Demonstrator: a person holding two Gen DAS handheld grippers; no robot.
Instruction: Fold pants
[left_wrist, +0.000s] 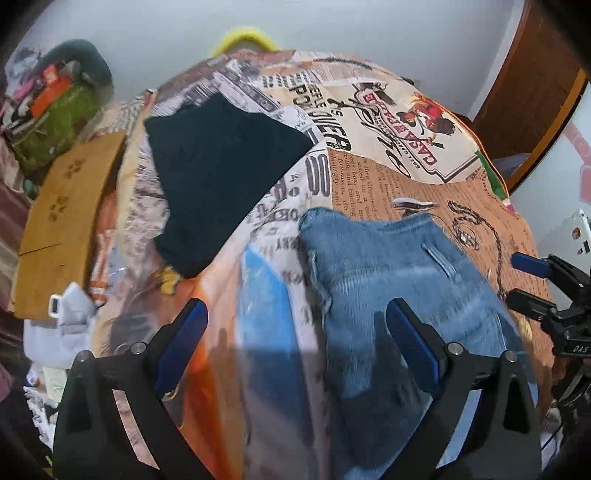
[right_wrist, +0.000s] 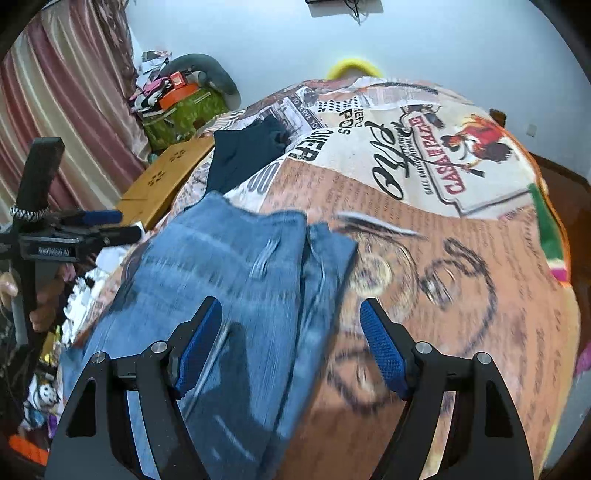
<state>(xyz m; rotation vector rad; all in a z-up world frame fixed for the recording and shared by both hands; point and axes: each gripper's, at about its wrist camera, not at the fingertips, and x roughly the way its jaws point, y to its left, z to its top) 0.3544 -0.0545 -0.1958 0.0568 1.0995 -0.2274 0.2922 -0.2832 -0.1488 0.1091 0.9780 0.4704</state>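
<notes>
Blue jeans (left_wrist: 388, 280) lie on a printed blanket (left_wrist: 406, 177), waistband end away from me; they also show in the right wrist view (right_wrist: 229, 280). My left gripper (left_wrist: 295, 332) is open and empty, hovering over the jeans' left edge. My right gripper (right_wrist: 291, 332) is open and empty above the jeans' right edge. The right gripper also shows at the right of the left wrist view (left_wrist: 528, 280); the left gripper shows at the left of the right wrist view (right_wrist: 125, 225).
A folded dark garment (left_wrist: 221, 170) lies on the blanket beyond the jeans. A brown cardboard box (left_wrist: 62, 221) and a cluttered green bag (left_wrist: 59, 122) stand left of the bed. White clothing (left_wrist: 62, 325) lies at the left edge.
</notes>
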